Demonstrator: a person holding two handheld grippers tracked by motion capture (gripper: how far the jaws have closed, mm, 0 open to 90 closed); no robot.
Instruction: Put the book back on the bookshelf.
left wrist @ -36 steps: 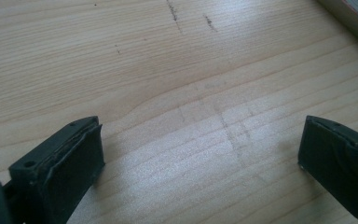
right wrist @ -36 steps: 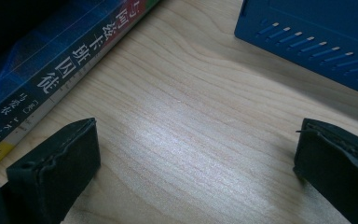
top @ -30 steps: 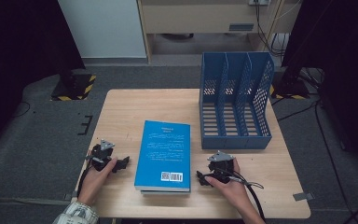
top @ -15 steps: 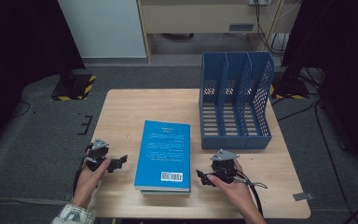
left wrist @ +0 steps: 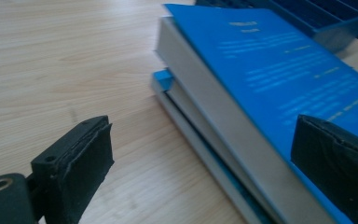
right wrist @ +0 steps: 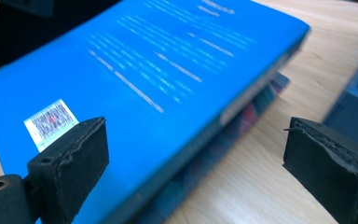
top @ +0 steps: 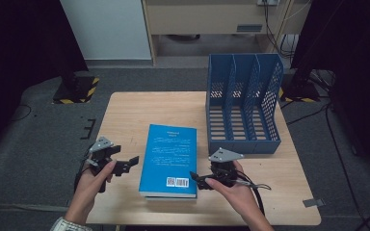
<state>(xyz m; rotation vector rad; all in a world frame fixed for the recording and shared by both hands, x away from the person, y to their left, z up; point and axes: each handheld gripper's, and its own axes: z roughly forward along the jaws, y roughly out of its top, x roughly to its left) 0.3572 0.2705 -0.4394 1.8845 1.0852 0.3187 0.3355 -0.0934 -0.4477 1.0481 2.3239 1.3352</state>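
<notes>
A thick blue book [top: 169,156] lies flat on top of a thinner one [left wrist: 162,79] in the middle of the wooden table [top: 125,115]. My left gripper [top: 134,161] hovers just left of the stack with its jaws wide open, pointing at the grey page edges [left wrist: 223,121]. My right gripper [top: 198,181] hovers at the stack's near right corner, close to the barcode [right wrist: 50,120]. Its jaws have just closed slightly, still stand open, and press on nothing. The book's edge [right wrist: 242,100] lies beyond and below them.
A blue mesh file rack [top: 243,108] with three slots stands on the table right of the books, its open side up. A cable [top: 255,190] trails from the right gripper. Dark floor surrounds the table, and a cabinet [top: 207,17] stands behind it.
Both hands have lifted their grippers a little off the table beside the book stack. The books and the rack have not moved.
</notes>
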